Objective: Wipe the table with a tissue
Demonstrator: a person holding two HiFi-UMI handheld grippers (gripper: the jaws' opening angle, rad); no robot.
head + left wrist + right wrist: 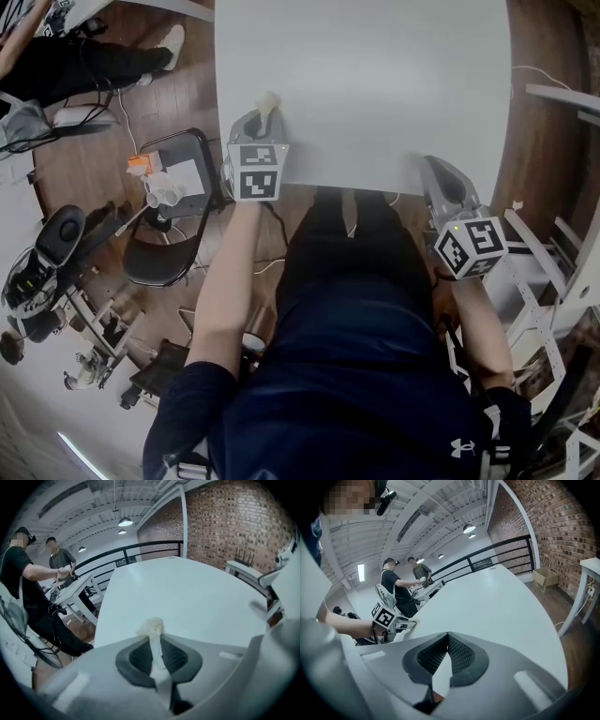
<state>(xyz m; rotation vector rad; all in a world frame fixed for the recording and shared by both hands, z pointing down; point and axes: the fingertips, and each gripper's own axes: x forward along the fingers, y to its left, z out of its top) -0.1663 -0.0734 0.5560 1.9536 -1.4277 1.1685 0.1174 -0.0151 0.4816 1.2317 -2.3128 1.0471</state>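
A crumpled pale tissue [270, 99] [151, 626] sticks out of my left gripper [265, 111] [154, 637], which is shut on it. The gripper is low over the near left part of the white table [375, 75] [187, 592]; I cannot tell whether the tissue touches the top. My right gripper [428, 163] [447, 635] hovers at the table's near right edge, shut, its jaw tips meeting with nothing between them. In the right gripper view the left gripper [385, 618] shows far to the left over the table [497, 606].
A black chair [173, 216] holding small items, one of them orange [139, 163], stands left of the table. White frame parts [553, 272] stand to the right. Two people [28, 573] work at another table on the left. A brick wall [234, 522] lies beyond.
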